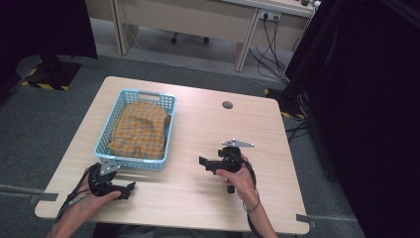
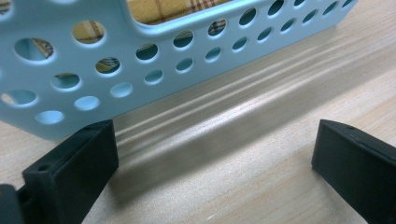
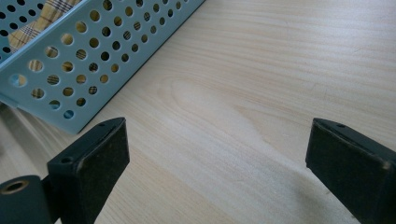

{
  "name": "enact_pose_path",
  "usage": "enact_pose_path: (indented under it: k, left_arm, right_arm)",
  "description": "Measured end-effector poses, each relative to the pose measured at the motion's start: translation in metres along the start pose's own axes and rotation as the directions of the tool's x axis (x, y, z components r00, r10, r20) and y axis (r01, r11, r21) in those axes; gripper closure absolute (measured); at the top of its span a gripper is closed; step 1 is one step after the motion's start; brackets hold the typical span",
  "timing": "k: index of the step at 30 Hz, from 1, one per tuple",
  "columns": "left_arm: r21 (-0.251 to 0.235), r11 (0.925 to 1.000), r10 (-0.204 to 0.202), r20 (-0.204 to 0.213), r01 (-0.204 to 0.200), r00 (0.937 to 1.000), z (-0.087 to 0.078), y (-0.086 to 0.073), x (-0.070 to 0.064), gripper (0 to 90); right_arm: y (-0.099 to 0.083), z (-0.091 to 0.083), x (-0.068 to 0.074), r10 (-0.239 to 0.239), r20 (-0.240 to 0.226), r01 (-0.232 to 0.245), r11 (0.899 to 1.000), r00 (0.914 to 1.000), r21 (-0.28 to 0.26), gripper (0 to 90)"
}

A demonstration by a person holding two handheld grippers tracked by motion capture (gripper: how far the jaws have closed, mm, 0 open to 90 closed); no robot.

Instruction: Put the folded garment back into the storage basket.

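A light blue perforated basket (image 1: 170,130) stands on the left half of the wooden table (image 1: 208,119), holding a folded yellow plaid cloth (image 1: 139,130). My left gripper (image 1: 130,189) rests low at the table's front left, just in front of the basket's near wall (image 2: 140,70), jaws wide apart with bare wood between them (image 2: 215,158). My right gripper (image 1: 204,162) is held over the table's middle front, to the right of the basket (image 3: 88,60), and it is open too, with nothing in it (image 3: 217,158). The cloth (image 2: 163,9) shows through the basket's holes.
A small grey cable grommet (image 1: 227,104) sits in the tabletop at the back. Beyond the table are a desk with cables (image 1: 270,44) and dark curtains (image 1: 366,99) on the right. Bare wood lies between the two grippers.
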State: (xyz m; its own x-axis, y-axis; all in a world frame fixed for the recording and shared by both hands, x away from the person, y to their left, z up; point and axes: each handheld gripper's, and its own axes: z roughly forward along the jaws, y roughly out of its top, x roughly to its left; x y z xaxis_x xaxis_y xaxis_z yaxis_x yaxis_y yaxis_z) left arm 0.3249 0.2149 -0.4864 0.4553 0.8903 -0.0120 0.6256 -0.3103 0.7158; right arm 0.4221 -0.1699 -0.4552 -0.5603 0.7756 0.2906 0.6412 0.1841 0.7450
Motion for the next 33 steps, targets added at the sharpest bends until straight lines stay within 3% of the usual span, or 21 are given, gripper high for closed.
enact_pose_path:
  k: [33]
  left_arm:
    - [0.000, 1.0000, 0.000, 0.000, 0.000, 1.0000, 0.000, 0.000, 0.000, 0.0]
  right_arm:
    - [-0.014, -0.013, -0.006, -0.002, 0.026, 0.002, 1.000, 0.9997, 0.004, 6.8]
